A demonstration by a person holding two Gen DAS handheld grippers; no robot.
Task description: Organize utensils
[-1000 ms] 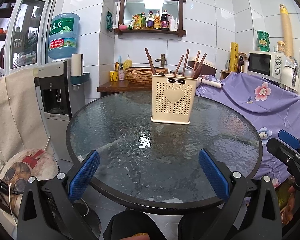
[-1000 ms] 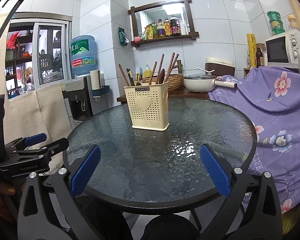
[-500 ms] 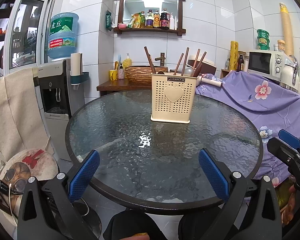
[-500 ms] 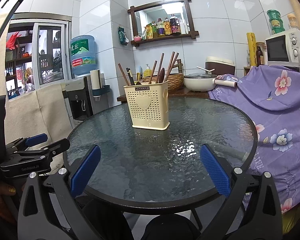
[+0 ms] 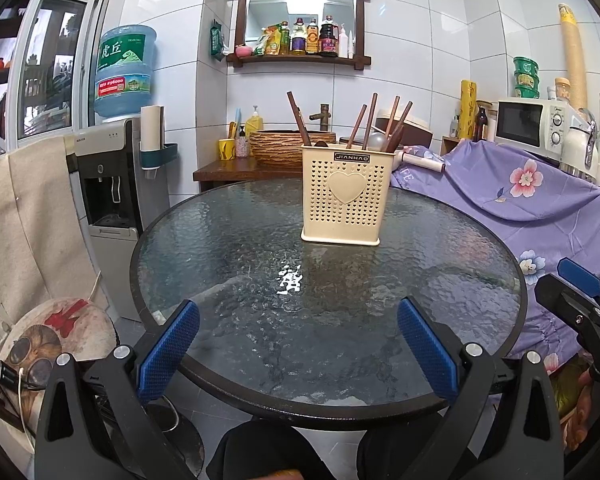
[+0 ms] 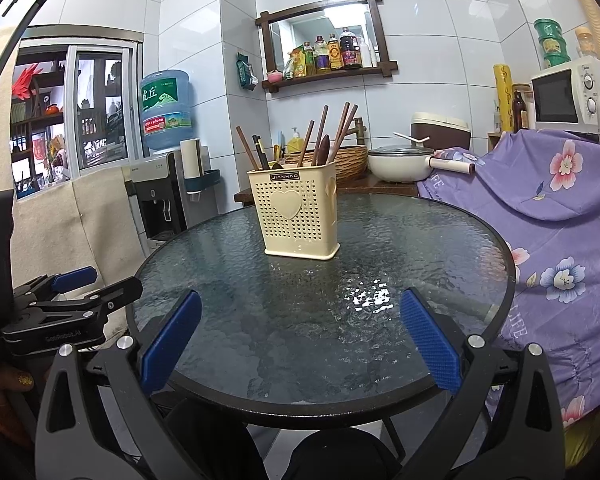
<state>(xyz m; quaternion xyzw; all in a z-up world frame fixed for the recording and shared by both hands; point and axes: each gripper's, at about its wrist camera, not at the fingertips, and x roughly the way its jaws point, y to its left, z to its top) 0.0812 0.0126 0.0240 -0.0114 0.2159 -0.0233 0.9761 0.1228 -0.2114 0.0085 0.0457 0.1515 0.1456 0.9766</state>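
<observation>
We hold both grippers at the near edge of the round glass bench (image 5: 220, 240), neither touching anything. Left gripper (image 5: 298, 346): fingers (image 5: 168, 350) spread wide, nothing between them. Right gripper (image 6: 300, 344): fingers (image 6: 430, 346) spread wide too, also empty

The cream utensil holder (image 5: 346, 196) stands upright on the bench's far half, well apart from both sets of fingers. In the left wrist view it sits ahead and slightly right of the gap's centre; in the right wrist view it's ahead, about on centre. Dark wooden chopsticks (image 5: 370, 120) stick out of its top, leaning at different angles, plus a dark spoon (image 6: 323, 150) and a black-handled utensil (image 6: 259, 152) at its left end. We can't tell which compartment each sits in

Each gripper shows up at the edge of the other's view, off the side of the bench. Purple floral cloth (image 5: 540, 200) to the right, touching the bench rim
</observation>
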